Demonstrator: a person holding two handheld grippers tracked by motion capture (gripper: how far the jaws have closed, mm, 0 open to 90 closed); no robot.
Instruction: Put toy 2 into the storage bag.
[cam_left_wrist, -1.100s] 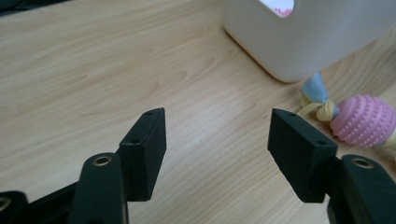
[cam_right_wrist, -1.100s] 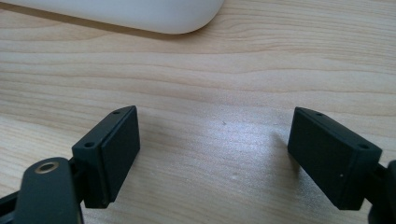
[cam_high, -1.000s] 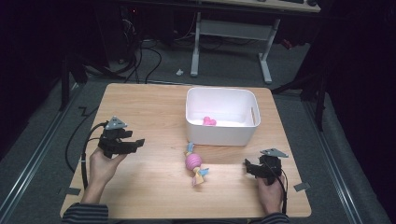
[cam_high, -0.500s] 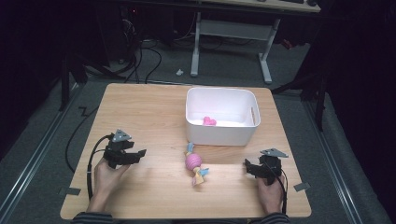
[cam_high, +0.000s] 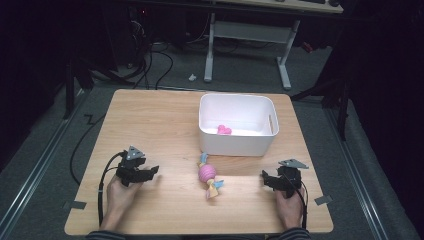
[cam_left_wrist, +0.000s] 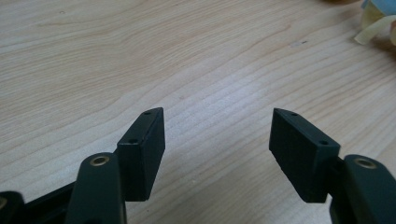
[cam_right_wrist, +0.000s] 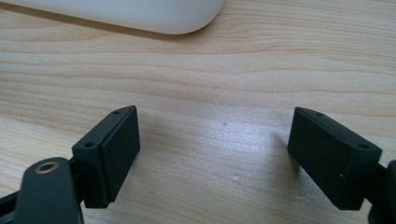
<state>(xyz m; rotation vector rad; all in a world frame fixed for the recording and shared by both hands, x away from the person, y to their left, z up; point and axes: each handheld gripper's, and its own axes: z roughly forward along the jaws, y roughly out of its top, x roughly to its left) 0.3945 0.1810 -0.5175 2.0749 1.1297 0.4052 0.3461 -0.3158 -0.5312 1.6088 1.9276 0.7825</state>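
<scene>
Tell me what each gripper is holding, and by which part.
Nothing is held. The left gripper and right gripper are both open over bare table.

Wooden table (cam_high: 165, 120), white bin (cam_high: 236, 145) (open-topped), toy (cam_high: 208, 174)

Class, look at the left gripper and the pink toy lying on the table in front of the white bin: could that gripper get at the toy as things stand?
Probably yes. The left gripper is open and empty, and only bare table lies between it and the pink toy.

Toy (cam_high: 208, 176) before bin (cam_high: 237, 145), between left tool (cam_high: 150, 171) and right tool (cam_high: 264, 176)
</scene>
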